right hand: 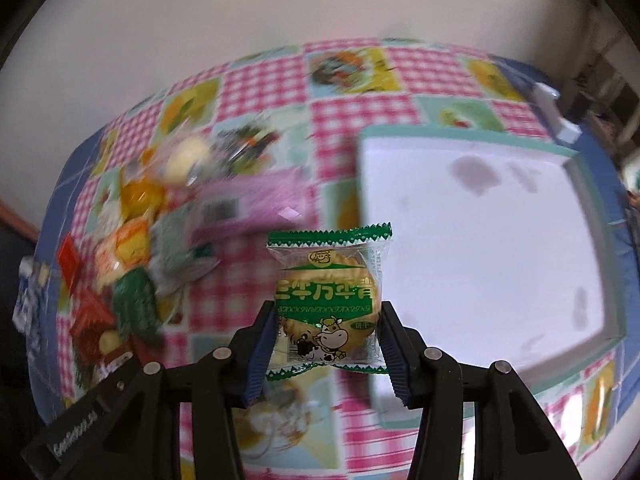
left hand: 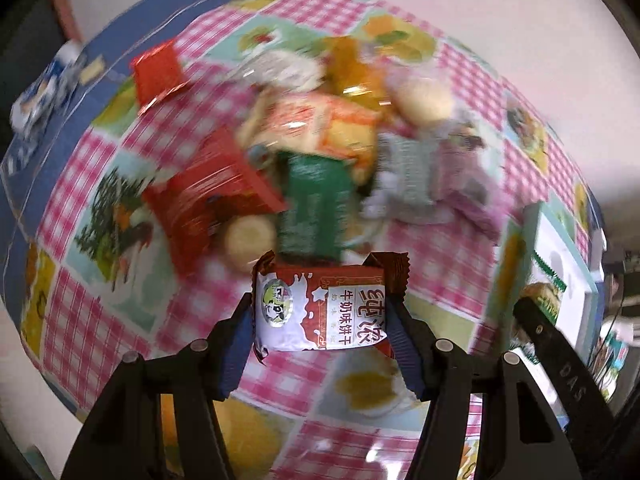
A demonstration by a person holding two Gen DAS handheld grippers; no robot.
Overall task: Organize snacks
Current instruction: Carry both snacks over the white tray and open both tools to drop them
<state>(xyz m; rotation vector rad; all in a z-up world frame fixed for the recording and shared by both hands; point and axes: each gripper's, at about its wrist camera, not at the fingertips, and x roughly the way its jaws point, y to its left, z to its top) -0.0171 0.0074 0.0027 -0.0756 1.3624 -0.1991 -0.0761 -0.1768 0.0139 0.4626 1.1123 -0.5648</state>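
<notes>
The left gripper (left hand: 322, 316) is clamping a brown-and-white biscuit packet (left hand: 320, 306) between its blue pads, the crimped brown ends sticking out past both fingers and a cartoon cow badge showing on the white face. The right gripper (right hand: 328, 320) is pinching a clear packet with green zigzag seams (right hand: 328, 300); a round golden biscuit and a printed cow are showing through the film. Both packets are hanging above the table (right hand: 352, 80), which is wearing a pink-check patchwork cloth with a blue border along its edges. The remaining pile of snacks (left hand: 320, 140) is lying blurred near the middle of the table, with red, green, orange and pink wrappers tumbled together and a lone red packet (left hand: 156, 74) lying apart toward the far left edge. A white tray with a mint-green rim (right hand: 460, 136) is sitting by the right edge; its floor is looking bare in the right wrist view, though stained with a few grey marks, and open cloth is lying between it and the pile.
</notes>
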